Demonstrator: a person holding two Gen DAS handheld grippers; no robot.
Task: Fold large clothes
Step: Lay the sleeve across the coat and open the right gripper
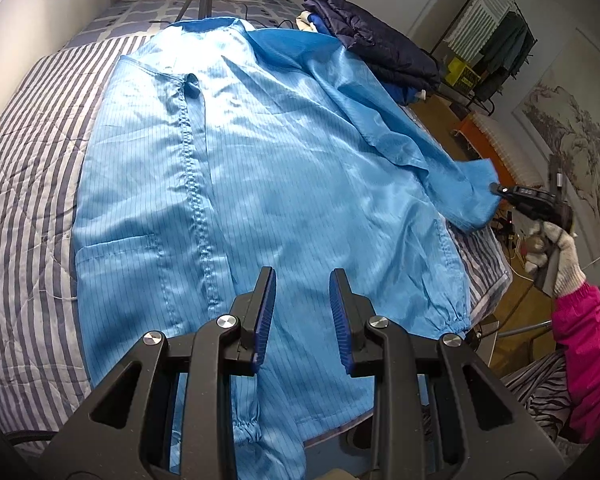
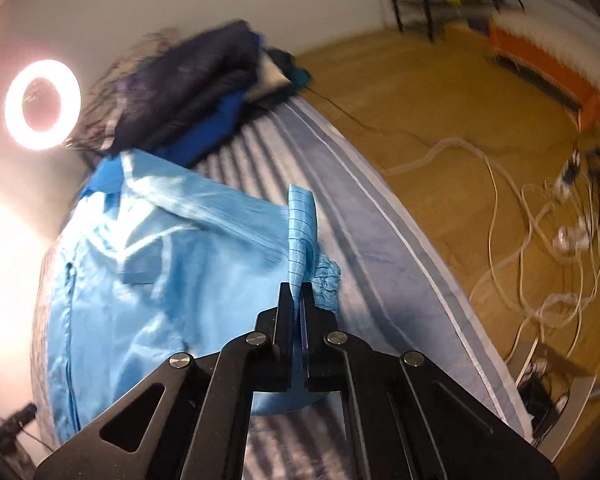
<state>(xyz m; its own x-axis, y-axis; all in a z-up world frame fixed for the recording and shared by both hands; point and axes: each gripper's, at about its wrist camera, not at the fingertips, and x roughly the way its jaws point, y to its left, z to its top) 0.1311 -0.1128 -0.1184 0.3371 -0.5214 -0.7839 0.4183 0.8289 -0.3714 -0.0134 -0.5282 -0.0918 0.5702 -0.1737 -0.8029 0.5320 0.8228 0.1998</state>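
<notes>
Bedroom: striped bedcover (image 1: 28, 168) lay under the work, with wooden floor (image 2: 440, 92) past the bed's edge.
Garment: a light blue coat (image 1: 260, 168) lay spread flat on the bedcover, zipper side up, directly ahead of and below the left gripper (image 1: 302, 280).
Sleeve: the coat's sleeve (image 1: 452, 176) was lifted off to the right of the left gripper, its cuff end pinched by the right gripper (image 2: 299, 292).
Right gripper: its jaws were clamped together on a fold of the sleeve fabric, which stood up in a narrow strip just beyond the fingertips; the gathered cuff (image 2: 327, 274) bunched just to their right.
Left gripper: its jaws stood apart, with nothing between the blue pads (image 1: 266, 312), hovering over the coat's lower hem area.
Hand: a gloved hand (image 1: 556, 256) with a pink sleeve (image 1: 584, 344) held the right gripper's handle.
Beyond the coat: a pile of dark folded clothes (image 1: 376, 48) sat on the bed at the far right of the collar.
Light: a ring lamp (image 2: 42, 104) glowed far left of the right gripper.
Floor: loose cables (image 2: 540, 248) lay tangled to its right.
</notes>
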